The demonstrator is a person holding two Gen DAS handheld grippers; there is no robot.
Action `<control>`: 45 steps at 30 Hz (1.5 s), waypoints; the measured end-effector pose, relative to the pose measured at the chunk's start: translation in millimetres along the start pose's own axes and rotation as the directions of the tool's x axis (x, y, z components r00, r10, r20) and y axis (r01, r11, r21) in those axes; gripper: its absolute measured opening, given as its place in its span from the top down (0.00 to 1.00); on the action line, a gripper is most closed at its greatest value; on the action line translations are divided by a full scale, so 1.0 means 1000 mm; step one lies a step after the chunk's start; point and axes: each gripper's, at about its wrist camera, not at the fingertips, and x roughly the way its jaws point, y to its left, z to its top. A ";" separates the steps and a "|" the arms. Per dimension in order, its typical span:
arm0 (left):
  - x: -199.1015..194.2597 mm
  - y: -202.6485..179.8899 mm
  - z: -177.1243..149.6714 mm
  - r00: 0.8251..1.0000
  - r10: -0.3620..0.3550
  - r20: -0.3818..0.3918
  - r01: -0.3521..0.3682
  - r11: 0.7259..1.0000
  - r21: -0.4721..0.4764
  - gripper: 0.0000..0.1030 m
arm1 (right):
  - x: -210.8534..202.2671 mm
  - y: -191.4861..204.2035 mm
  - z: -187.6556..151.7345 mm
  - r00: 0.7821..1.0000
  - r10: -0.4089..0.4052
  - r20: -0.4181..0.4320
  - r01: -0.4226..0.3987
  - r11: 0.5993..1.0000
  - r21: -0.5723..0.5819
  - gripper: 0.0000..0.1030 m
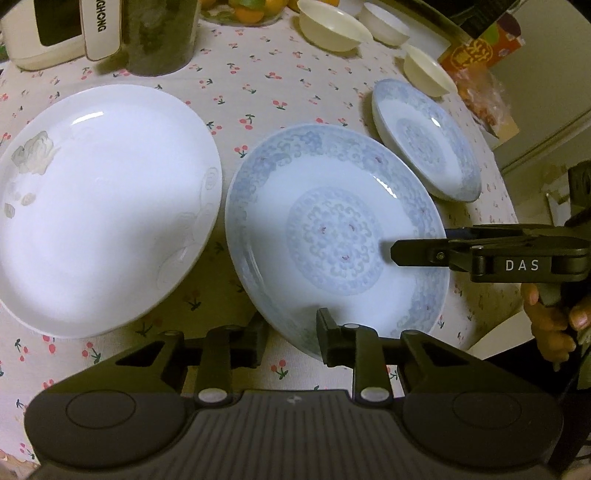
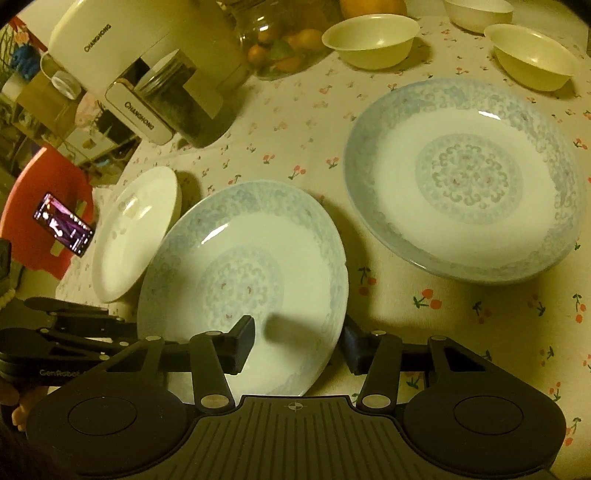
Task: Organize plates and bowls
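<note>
A: Status on the L gripper (image 1: pixel 291 339)?

B: Jaws straddle the near rim of the middle blue-patterned plate (image 1: pixel 338 236). One finger (image 1: pixel 332 341) sits over the plate's inner face, the other is off the rim on the outside. Gap is wide, pads don't look pressed on the china. Spread, holding nothing.

A: R gripper (image 2: pixel 297 345)?

B: Same plate, opposite side. Left finger over the plate's well, right finger outside the rim, rim passes between them. Also spread, not clamped. In the left wrist view it comes in sideways from the right, tip over the plate's well.

A: Plate orientation?

B: Round, so no long axis to call. Face up. In the right wrist view it looks tilted, left edge higher and leaning toward the white plate (image 2: pixel 136 236); can't tell if that edge is actually off the cloth or touching the white plate.

A: Layout of the rest?

B: From L cam: big white plate (image 1: pixel 103 210) left of the middle one, just beside it. Second blue-patterned plate (image 1: pixel 428 140) to the far right, near but apart. Three cream bowls behind: (image 1: pixel 332 27), (image 1: pixel 384 24), (image 1: pixel 428 72), all upright, separate, not stacked. All on the cherry-print tablecloth (image 1: pixel 258 88).

A: Other stuff?

B: White appliance w/ "CHANGHONG" lettering (image 2: pixel 110 44), dark jar (image 1: pixel 159 37), glass bowl of oranges (image 2: pixel 284 48) at the back.
</note>
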 end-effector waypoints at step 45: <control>-0.023 0.003 0.003 0.983 0.061 0.172 -0.062 0.998 0.000 0.87 | -0.025 0.006 0.010 0.986 -0.032 0.161 0.052 0.991 -0.123 0.78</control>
